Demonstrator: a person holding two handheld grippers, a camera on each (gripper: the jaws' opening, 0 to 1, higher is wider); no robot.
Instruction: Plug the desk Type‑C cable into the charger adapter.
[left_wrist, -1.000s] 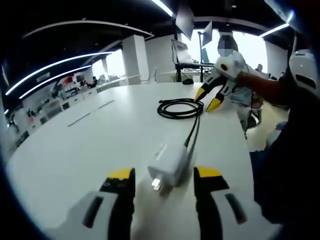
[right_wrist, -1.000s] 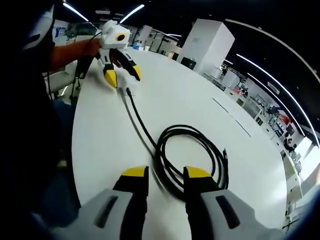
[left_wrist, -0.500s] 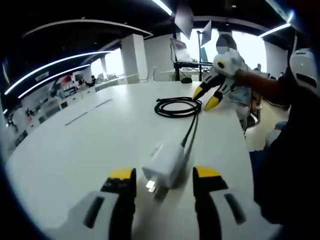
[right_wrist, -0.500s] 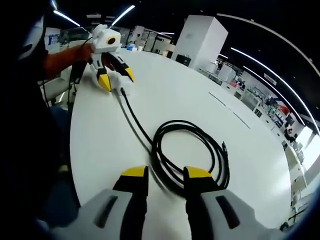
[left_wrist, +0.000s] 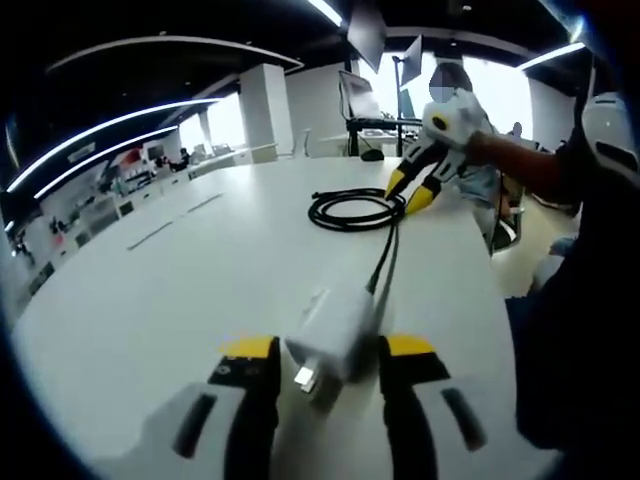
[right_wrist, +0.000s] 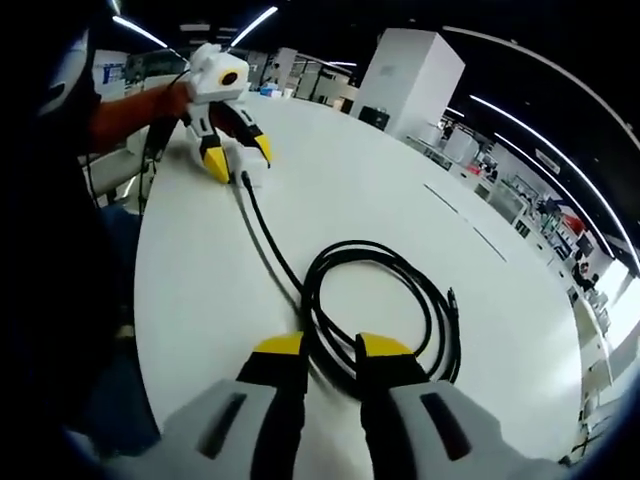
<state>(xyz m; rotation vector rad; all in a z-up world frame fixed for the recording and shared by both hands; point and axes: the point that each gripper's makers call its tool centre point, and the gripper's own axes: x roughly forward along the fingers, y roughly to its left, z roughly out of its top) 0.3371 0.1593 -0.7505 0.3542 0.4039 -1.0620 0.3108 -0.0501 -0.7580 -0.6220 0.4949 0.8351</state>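
Note:
The white charger adapter (left_wrist: 335, 328) lies on the white table (left_wrist: 200, 280), prongs toward the camera. My left gripper (left_wrist: 328, 352) is shut on it, a jaw against each side. The black Type-C cable (left_wrist: 355, 212) runs from the adapter's far end to a coil. Whether it is plugged in I cannot tell. In the right gripper view the left gripper (right_wrist: 238, 155) holds the adapter (right_wrist: 250, 173) at the far end of the table. My right gripper (right_wrist: 331, 348) is open, its jaws narrowed around the near strands of the cable coil (right_wrist: 380, 300). A free plug end (right_wrist: 450, 296) lies beside the coil.
The table's edge (right_wrist: 150, 300) runs close on the person's side, where a sleeve (left_wrist: 520, 170) and body show. Behind the table stand a monitor on a stand (left_wrist: 365, 105) and a white pillar (right_wrist: 410, 80), with desks further off.
The left jaws have closed in on the adapter. The right jaws have narrowed around the coil's near strands. The right gripper has dropped a little toward the coil.

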